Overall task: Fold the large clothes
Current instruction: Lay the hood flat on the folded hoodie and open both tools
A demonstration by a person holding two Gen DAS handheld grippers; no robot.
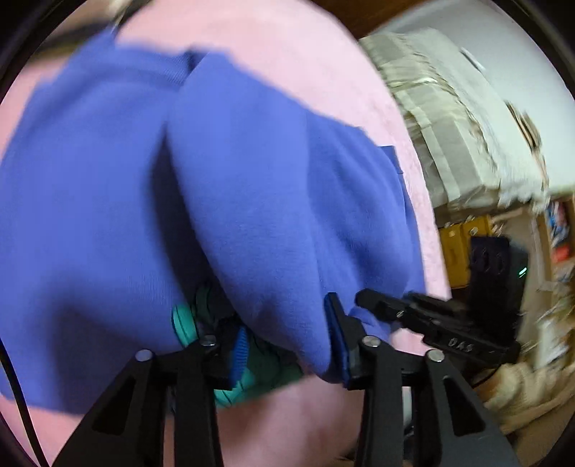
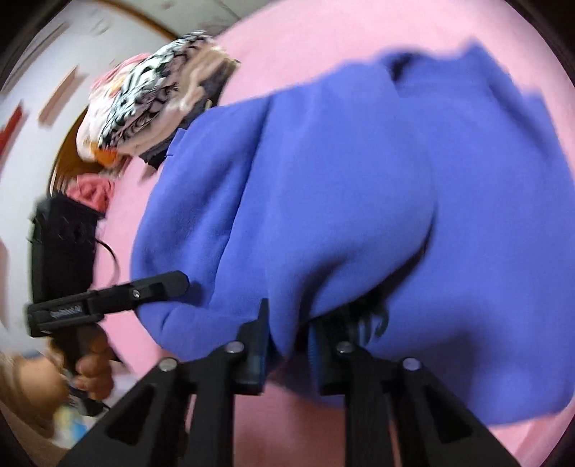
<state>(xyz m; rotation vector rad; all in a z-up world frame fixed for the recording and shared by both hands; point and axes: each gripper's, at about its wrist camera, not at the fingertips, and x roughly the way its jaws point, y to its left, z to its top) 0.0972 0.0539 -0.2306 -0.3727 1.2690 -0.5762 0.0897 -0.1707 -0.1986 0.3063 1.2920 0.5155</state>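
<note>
While both hands are gathering the near edge of the blue garment, a fold is being set up.
Lying on the pink surface, the garment is bunching into a ridge between the left gripper fingers, which are pinching it, and likewise in the right gripper, closing tight on a fold of cloth (blur is hiding the exact pad contact). Next, I judge, both grips should be lifting together and carrying the edge away from the fingers, evenly, so the cloth lands flat.
</note>
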